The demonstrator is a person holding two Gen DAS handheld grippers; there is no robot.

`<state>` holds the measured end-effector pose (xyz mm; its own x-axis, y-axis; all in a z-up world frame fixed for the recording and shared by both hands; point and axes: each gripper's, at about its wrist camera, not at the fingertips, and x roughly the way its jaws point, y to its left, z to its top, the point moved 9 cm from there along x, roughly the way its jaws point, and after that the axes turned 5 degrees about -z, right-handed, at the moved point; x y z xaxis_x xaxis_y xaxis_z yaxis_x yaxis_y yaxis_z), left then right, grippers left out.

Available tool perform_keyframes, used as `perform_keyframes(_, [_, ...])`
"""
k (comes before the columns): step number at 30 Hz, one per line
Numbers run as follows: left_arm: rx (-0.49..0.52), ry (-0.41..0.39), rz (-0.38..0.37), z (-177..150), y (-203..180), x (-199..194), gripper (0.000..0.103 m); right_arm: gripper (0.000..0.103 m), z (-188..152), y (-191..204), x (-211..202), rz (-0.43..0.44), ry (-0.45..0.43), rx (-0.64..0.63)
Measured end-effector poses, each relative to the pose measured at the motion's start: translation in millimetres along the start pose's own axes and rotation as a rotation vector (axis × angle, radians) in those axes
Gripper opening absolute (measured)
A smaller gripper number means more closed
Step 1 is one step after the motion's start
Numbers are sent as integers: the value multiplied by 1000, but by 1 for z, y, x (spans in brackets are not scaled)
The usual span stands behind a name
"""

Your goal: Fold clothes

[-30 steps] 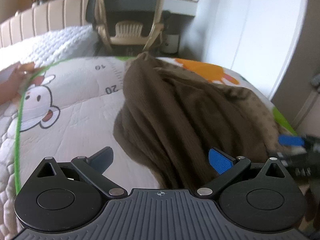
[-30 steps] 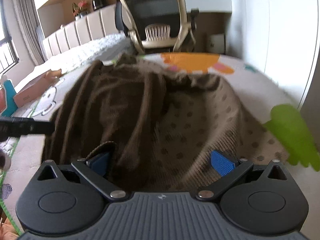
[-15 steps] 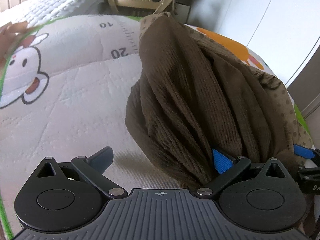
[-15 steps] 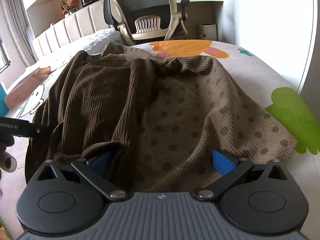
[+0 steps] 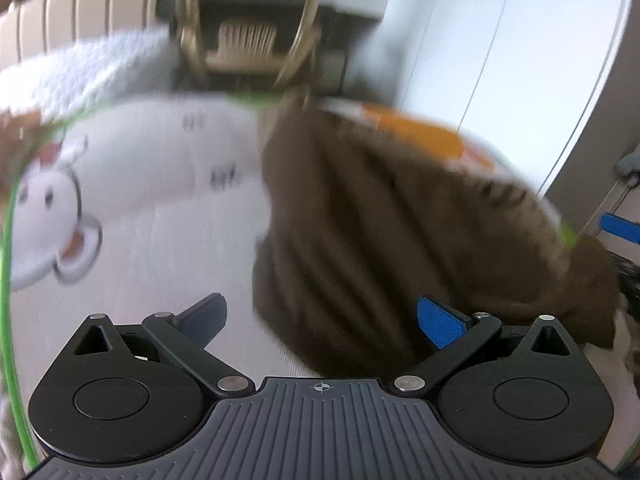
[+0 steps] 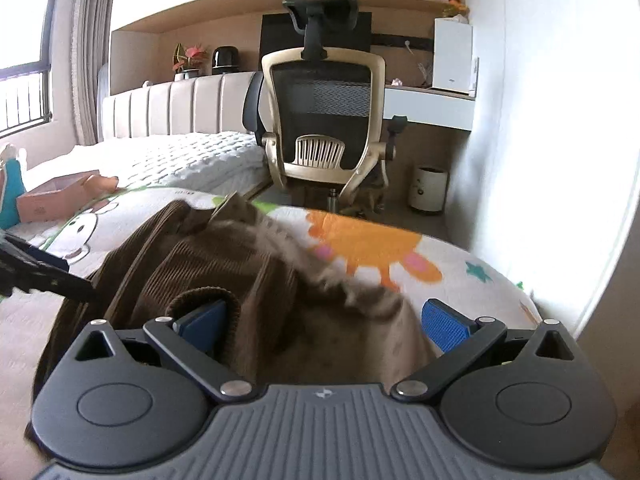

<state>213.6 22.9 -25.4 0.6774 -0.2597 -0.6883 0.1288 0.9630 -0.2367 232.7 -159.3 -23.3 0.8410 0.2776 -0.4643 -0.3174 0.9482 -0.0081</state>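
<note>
Behind the cartoon-printed mat point(image 6: 440, 256) stand a mesh office chair point(image 6: 324, 120) and a padded bed point(image 6: 192, 152). On the mat lies the crumpled brown corduroy garment point(image 6: 192, 264), bunched up toward both grippers. The left gripper point(image 5: 320, 320) has its jaws spread, cloth lying between them, ungripped. The right gripper point(image 6: 320, 320) has jaws wide too, just been narrowing slightly, a fold draped over its left finger point(image 6: 200, 322).
</note>
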Motion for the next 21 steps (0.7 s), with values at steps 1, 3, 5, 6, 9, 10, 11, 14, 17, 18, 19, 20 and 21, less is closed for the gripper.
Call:
perform_keyframes(1, [-14, -8, -18, 6, -2, 1, 103, 88, 6, -4, 10, 11, 9, 22])
perform_keyframes(3, [-41, -22, -43, 16, -5, 5, 103, 63, 17, -11, 27, 41, 31, 83])
perform_keyframes(5, [-60, -24, -27, 21, -4, 18, 102, 57, 25, -18, 40, 50, 44, 140])
perform_keyframes(6, [-70, -24, -19, 24, -4, 24, 93, 58, 24, -22, 42, 30, 39, 140])
perform_keyframes(9, [-72, 9, -5, 23, -1, 40, 57, 58, 26, -28, 40, -9, 24, 108])
perform_keyframes(10, [-68, 5, -9, 22, -1, 40, 55, 59, 25, -25, 37, 6, 27, 96])
perform_keyframes(11, [-54, -2, -11, 20, -1, 39, 48, 65, 24, -21, 34, 21, 30, 85])
perform_keyframes(14, [-45, -37, -25, 19, 1, 30, 32, 74, 18, 20, 31, 147, 55, 35])
perform_keyframes(17, [-77, -54, -44, 21, 7, 26, 27, 74, 8, 66, 35, 253, 96, 8])
perform_keyframes(18, [-81, -59, -40, 21, 11, 23, 25, 74, 4, 82, 37, 286, 102, -20])
perform_keyframes(19, [-82, -66, -33, 21, 15, 18, 24, 74, -3, 94, 40, 280, 112, -79])
perform_keyframes(20, [-82, -74, -26, 20, 20, 14, 22, 74, -9, 106, 43, 273, 123, -139])
perform_keyframes(21, [-82, -83, -15, 21, 25, 9, 15, 74, -16, 117, 45, 266, 133, -199])
